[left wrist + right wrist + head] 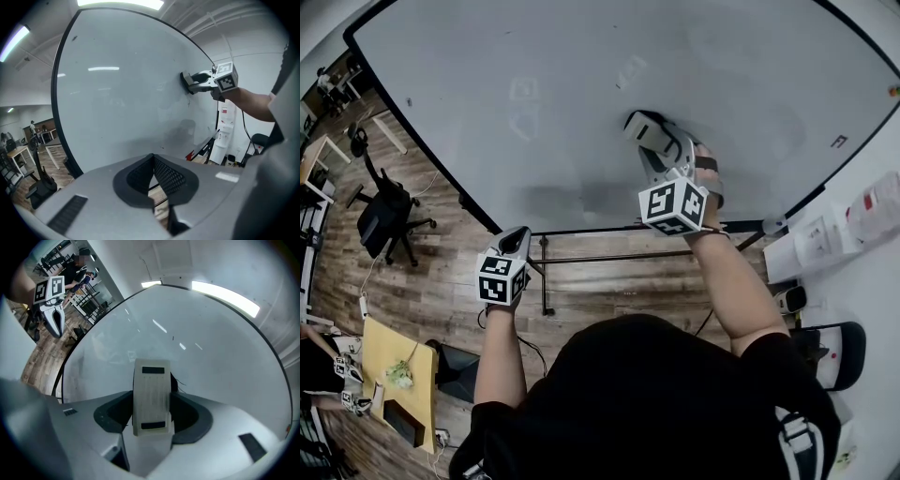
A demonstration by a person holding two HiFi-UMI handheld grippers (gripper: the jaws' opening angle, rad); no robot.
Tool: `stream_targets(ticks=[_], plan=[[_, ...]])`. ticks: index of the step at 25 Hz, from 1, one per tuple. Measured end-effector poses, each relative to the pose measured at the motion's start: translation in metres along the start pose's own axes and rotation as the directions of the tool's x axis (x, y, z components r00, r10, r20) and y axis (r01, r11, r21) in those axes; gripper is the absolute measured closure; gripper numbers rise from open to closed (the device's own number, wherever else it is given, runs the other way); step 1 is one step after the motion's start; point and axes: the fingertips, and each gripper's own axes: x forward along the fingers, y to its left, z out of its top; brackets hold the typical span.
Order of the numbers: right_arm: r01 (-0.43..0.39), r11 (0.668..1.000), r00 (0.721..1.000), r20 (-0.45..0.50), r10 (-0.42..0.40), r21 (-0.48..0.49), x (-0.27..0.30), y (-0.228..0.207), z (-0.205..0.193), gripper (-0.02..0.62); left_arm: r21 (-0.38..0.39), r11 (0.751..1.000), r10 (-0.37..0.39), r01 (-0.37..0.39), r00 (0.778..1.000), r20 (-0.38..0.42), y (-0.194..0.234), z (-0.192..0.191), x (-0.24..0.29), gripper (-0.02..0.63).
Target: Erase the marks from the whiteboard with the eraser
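Observation:
The big whiteboard [581,112] fills the upper head view. My right gripper [649,131] is shut on a pale eraser [151,397], whose face is pressed to the board near its middle right. In the left gripper view the eraser [186,81] touches the board. A thin black mark [181,381] shows just right of the eraser. Faint outlines [525,90] and a grey smudge [581,197] remain on the board. My left gripper [516,242] hangs below the board's lower edge, shut and empty, its pads [165,173] meeting at the tips.
A black office chair [389,211] stands on the wood floor at the left. The board's black stand bar [619,255] runs under its lower edge. A yellow table [394,375] sits at the bottom left; white boxes [816,239] are at the right.

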Motion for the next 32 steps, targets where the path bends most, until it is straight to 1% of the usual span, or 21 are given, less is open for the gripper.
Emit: stream_targets(ticks=[5,13,18,23,26,32], plan=[[0.039,0.999,0.999,0.001,-0.039,0.035,-0.006,-0.027,-0.005,0.359,0.011,1.0,-0.016,0.016,1.0,0.003,-0.006,0.006,0.01,0.594],[0.077,0.994,0.997,-0.001,-0.077,0.083,-0.013,-0.056,-0.017,0.358,0.03,0.999,-0.035,0.035,0.999,0.014,-0.015,0.019,0.021,0.594],[0.107,0.987,0.994,-0.013,-0.106,0.122,-0.018,-0.074,-0.03,0.357,0.043,0.998,-0.04,0.04,0.999,-0.005,-0.017,0.019,0.028,0.594],[0.131,0.977,0.991,-0.029,-0.128,0.167,-0.025,-0.092,-0.045,0.357,0.055,0.997,-0.051,0.052,0.999,-0.019,-0.021,0.02,0.034,0.594],[0.151,0.971,0.988,-0.047,-0.145,0.183,-0.029,-0.105,-0.058,0.357,0.059,0.997,-0.053,0.054,0.998,-0.014,-0.025,0.026,0.035,0.595],[0.202,0.95,0.979,-0.086,-0.186,0.24,-0.04,-0.136,-0.088,0.357,0.063,0.996,-0.058,0.059,0.998,-0.025,-0.031,0.024,0.037,0.595]])
